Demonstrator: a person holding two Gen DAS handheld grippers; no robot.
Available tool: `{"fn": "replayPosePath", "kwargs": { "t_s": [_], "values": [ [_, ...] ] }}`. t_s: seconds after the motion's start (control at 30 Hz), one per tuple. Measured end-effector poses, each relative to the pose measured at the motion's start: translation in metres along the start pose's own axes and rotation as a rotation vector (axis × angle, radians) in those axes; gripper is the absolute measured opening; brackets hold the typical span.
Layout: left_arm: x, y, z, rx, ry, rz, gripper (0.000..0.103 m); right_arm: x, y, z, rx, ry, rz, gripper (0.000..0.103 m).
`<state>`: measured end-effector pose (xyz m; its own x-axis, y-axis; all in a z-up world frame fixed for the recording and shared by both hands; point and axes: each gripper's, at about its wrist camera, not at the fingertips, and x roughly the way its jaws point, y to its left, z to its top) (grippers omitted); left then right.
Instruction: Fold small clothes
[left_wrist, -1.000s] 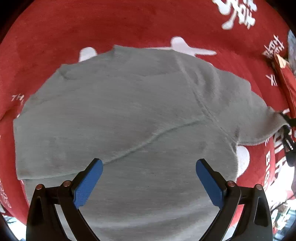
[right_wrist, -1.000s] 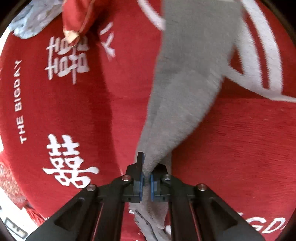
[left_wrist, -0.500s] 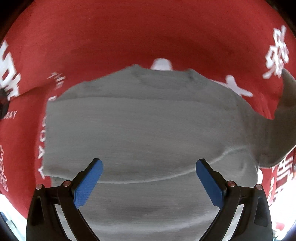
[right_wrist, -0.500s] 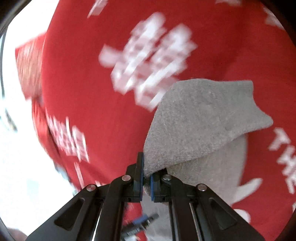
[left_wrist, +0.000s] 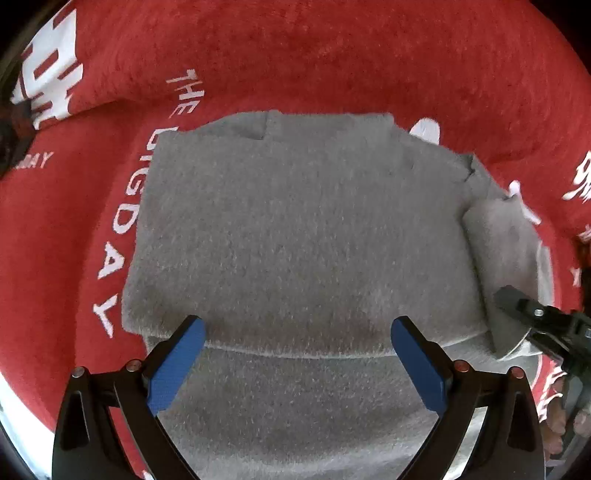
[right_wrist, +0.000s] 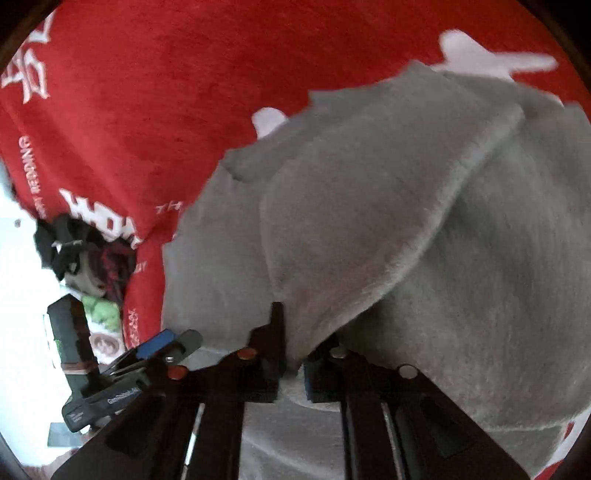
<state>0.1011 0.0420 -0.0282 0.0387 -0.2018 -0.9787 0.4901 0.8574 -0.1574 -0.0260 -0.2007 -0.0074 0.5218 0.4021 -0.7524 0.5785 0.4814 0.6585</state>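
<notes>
Grey fleece garment (left_wrist: 303, 236) lies flat on the red printed blanket (left_wrist: 332, 62), its neckline at 12 o'clock in the left wrist view and its long axis running 12 to 6. Left tool (left_wrist: 295, 354) is spread wide above the garment, gripping nothing. Right tool (right_wrist: 293, 354) is opening at the 3 o'clock edge, a folded sleeve (right_wrist: 354, 229) still between its fingers.

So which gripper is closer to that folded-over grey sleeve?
Right. The right gripper has the sleeve edge between its opening jaws; the left gripper hovers open over the sweater's body.
</notes>
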Motion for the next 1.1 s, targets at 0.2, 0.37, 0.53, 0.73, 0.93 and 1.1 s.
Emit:
{"fn": "replayPosePath", "kwargs": {
  "t_s": [0.2, 0.37, 0.53, 0.73, 0.93, 1.1],
  "values": [
    [-0.009, 0.016, 0.009, -0.045, -0.03, -0.173, 0.101, -0.039, -0.022, 0.01, 0.164, -0.175, -0.002, 0.046],
    [-0.009, 0.03, 0.015, -0.094, 0.0, -0.396, 0.101, -0.035, -0.025, 0.03, 0.232, -0.234, 0.049, 0.008],
    [0.001, 0.049, 0.019, -0.213, 0.029, -0.61, 0.101, -0.007, 0.04, 0.028, -0.049, -0.128, 0.093, 0.008],
    [0.021, 0.059, 0.023, -0.302, 0.079, -0.705, 0.101, 0.052, 0.082, -0.013, -0.233, 0.1, 0.019, 0.012],
    [0.023, 0.053, 0.028, -0.272, 0.092, -0.676, 0.101, 0.059, 0.069, -0.041, -0.219, 0.159, 0.001, 0.043],
    [0.02, 0.045, 0.028, -0.229, 0.09, -0.613, 0.1, 0.002, 0.01, -0.058, -0.054, 0.076, -0.009, 0.046]
  ]
}}
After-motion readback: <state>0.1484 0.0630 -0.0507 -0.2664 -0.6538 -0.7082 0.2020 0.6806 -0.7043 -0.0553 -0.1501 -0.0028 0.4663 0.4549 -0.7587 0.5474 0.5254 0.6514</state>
